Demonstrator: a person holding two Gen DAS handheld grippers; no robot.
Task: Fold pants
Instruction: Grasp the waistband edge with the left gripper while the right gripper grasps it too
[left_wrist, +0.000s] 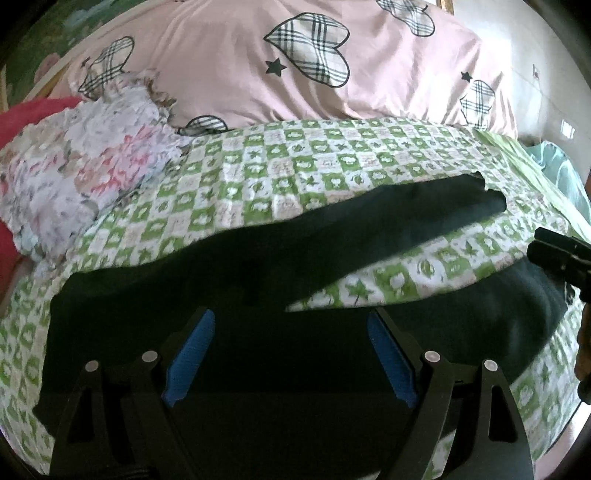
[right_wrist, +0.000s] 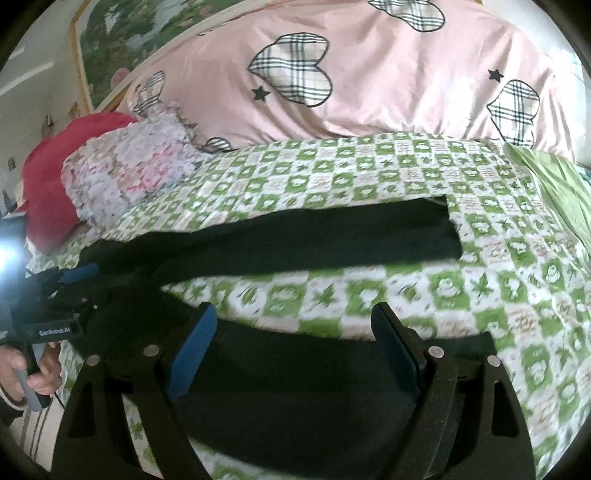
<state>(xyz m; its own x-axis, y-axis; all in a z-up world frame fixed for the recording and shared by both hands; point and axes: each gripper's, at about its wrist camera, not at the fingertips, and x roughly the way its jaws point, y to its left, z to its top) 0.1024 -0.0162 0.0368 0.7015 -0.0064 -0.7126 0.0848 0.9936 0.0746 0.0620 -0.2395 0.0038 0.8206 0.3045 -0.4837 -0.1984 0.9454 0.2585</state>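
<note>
Black pants (left_wrist: 229, 288) lie spread on the green checked bedsheet (left_wrist: 295, 173), the legs splayed apart and pointing right. My left gripper (left_wrist: 290, 325) is open, hovering over the waist end of the pants, holding nothing. My right gripper (right_wrist: 293, 325) is open over the near leg (right_wrist: 295, 387), empty; the far leg (right_wrist: 314, 236) stretches beyond a wedge of sheet. The right gripper also shows at the right edge of the left wrist view (left_wrist: 554, 254). The left gripper shows at the left of the right wrist view (right_wrist: 79, 273), with a hand on its handle.
A pink quilt with plaid hearts (left_wrist: 295, 59) is piled at the back of the bed. A floral pillow (left_wrist: 81, 173) and a red cushion (right_wrist: 59, 147) lie at the left. A green cloth (right_wrist: 554, 184) lies at the bed's right side.
</note>
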